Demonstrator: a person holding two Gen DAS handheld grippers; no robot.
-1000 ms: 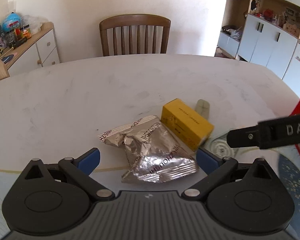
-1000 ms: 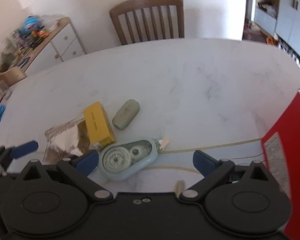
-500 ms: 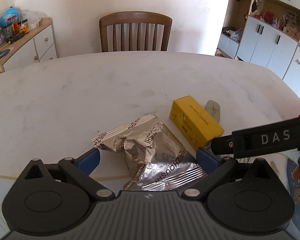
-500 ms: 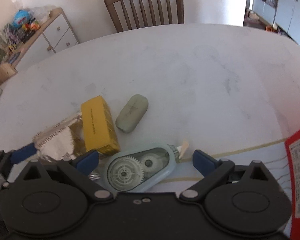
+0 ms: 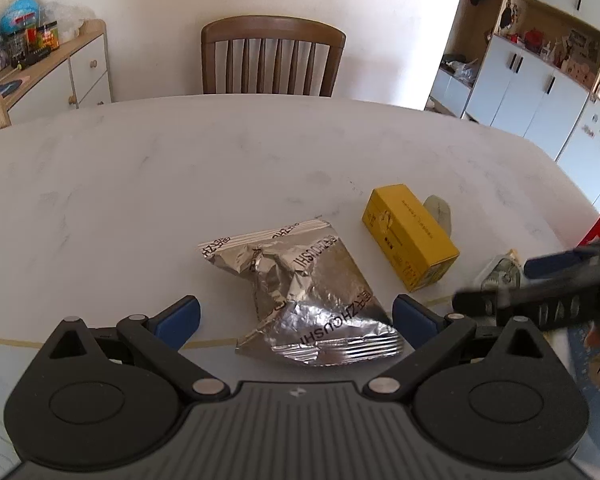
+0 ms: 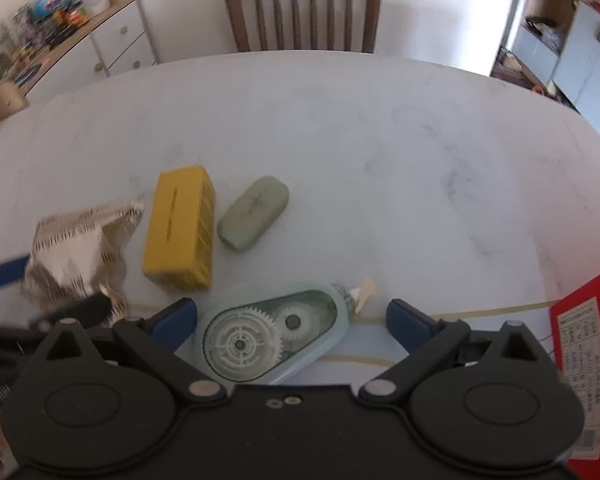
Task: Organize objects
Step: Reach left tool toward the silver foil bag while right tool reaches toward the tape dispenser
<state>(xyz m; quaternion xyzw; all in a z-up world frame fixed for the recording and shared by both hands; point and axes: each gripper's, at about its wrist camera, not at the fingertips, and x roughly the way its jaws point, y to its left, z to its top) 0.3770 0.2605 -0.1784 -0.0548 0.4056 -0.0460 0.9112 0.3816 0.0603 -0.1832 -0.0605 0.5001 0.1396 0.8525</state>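
Observation:
A crumpled silver foil packet [image 5: 306, 292] lies on the white table [image 5: 180, 184], with its near end between the blue fingers of my open left gripper [image 5: 296, 316]. A yellow box [image 5: 410, 236] lies to its right, with a grey-green eraser [image 5: 440, 212] behind it. In the right wrist view the packet [image 6: 76, 248], the box [image 6: 180, 226] and the eraser [image 6: 254, 212] lie ahead and to the left. A pale blue correction tape dispenser [image 6: 268, 338] lies between the fingers of my open right gripper [image 6: 292, 316].
A red box [image 6: 580, 364] stands at the right edge. A wooden chair [image 5: 272, 56] stands behind the table. A sideboard [image 5: 48, 68] with clutter is at the far left, and white cupboards [image 5: 540, 72] at the far right.
Both grippers have drawn back and lifted a little, so the objects sit further up in each view. The right gripper has slid to the right in the left wrist view. Both stay open.

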